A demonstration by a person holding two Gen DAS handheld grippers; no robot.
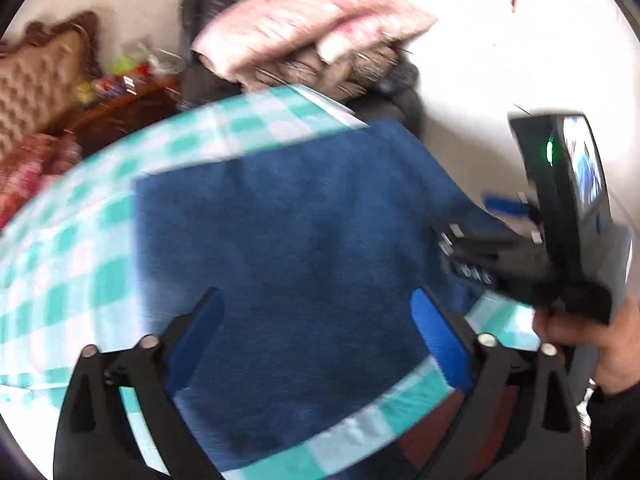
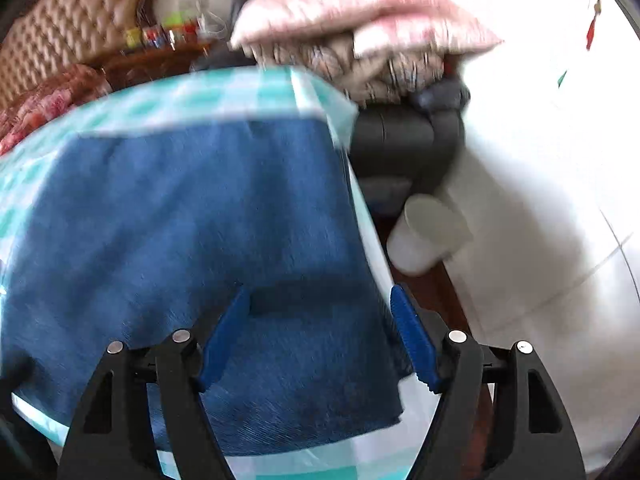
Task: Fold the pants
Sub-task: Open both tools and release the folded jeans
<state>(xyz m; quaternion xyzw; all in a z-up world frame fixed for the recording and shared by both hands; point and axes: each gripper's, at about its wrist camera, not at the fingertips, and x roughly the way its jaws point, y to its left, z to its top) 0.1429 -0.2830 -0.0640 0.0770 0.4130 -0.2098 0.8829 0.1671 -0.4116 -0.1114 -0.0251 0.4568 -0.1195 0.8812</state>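
Because the pants (image 2: pixel 200 216), lying flat along the right edge of the checkered table (image 1: pixel 80 232), look like soft, thick, limp cloth, I judge a pinch at their near corners best, with left gripper (image 1: pixel 316 340) and right gripper (image 2: pixel 320 332) both spread and empty.

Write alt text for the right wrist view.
Open right gripper with blue-padded fingers hovers over dark blue fabric pants lying flat on a teal-and-white checked tablecloth. Behind sit a pink cushion and a white plastic cup; image is motion-blurred.
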